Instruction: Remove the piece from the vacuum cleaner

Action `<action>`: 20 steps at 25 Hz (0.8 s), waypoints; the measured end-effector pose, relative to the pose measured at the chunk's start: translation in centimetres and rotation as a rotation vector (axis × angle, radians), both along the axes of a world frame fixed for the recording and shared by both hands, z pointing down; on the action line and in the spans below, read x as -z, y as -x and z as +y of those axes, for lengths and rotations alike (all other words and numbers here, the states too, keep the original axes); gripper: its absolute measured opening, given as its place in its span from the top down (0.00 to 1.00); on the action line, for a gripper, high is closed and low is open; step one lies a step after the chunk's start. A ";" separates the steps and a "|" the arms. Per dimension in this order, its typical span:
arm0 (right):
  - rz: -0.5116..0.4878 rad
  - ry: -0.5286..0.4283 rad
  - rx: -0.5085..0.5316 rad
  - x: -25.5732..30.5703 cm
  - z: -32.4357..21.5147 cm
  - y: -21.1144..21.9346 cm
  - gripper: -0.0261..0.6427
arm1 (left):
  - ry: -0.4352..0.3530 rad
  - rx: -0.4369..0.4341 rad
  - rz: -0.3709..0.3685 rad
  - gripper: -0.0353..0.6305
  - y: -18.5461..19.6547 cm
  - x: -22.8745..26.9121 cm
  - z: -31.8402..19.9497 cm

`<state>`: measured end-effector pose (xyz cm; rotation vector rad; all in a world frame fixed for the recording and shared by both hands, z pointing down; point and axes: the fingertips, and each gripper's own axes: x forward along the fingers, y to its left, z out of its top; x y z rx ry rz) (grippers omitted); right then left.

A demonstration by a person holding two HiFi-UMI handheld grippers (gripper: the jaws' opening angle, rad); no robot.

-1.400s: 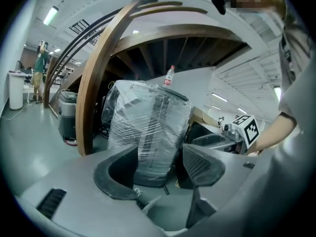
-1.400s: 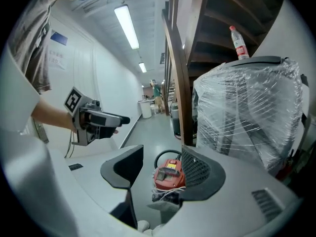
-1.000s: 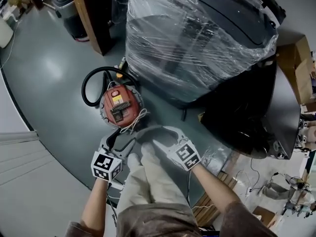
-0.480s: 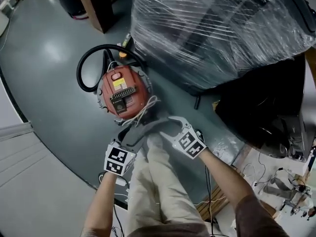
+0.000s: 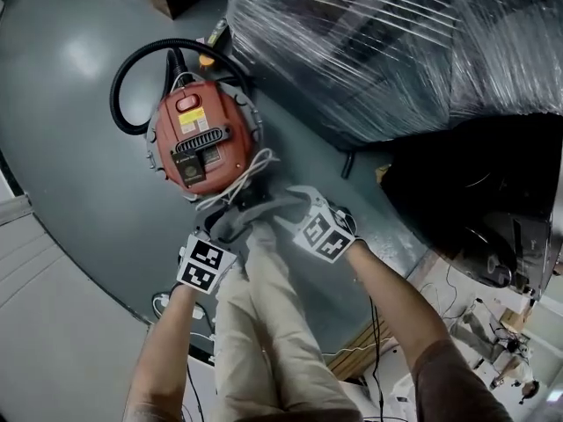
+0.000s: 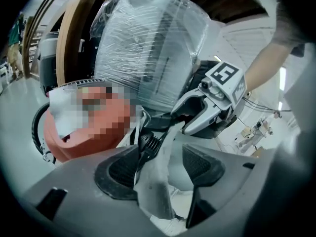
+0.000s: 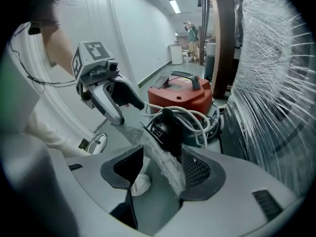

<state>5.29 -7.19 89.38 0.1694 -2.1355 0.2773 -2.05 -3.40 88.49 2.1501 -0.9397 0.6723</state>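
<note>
The red vacuum cleaner (image 5: 229,139) stands on the grey floor (image 5: 79,156), just beside a large load wrapped in clear film (image 5: 369,51). Its black hose (image 5: 123,77) makes a loop at its far side, and a white cord (image 5: 246,176) lies at its near edge. The pale grey piece (image 5: 253,214) is at this near edge, between the two grippers.

The left gripper (image 6: 160,167) has its jaws wide apart around the piece, which lies against one pad. The right gripper (image 7: 155,169) is also wide, with the piece along its other pad; whether either pad presses on it is not clear. Beige trouser legs (image 5: 264,323) show below.
</note>
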 end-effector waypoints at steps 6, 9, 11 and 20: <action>0.032 0.011 0.124 -2.5 0.6 1.1 0.62 | 0.013 -0.065 -0.050 0.58 -1.0 -2.6 -0.1; 0.044 0.025 0.152 -3.4 0.9 1.2 0.66 | 0.033 -0.092 -0.077 0.60 -1.2 -3.8 0.2; 0.051 0.028 0.158 -3.8 0.9 1.2 0.69 | 0.040 -0.098 -0.090 0.64 -1.2 -4.3 0.1; 0.059 0.015 0.235 -4.7 0.6 1.6 0.77 | 0.046 -0.108 -0.092 0.71 -1.5 -5.2 -0.3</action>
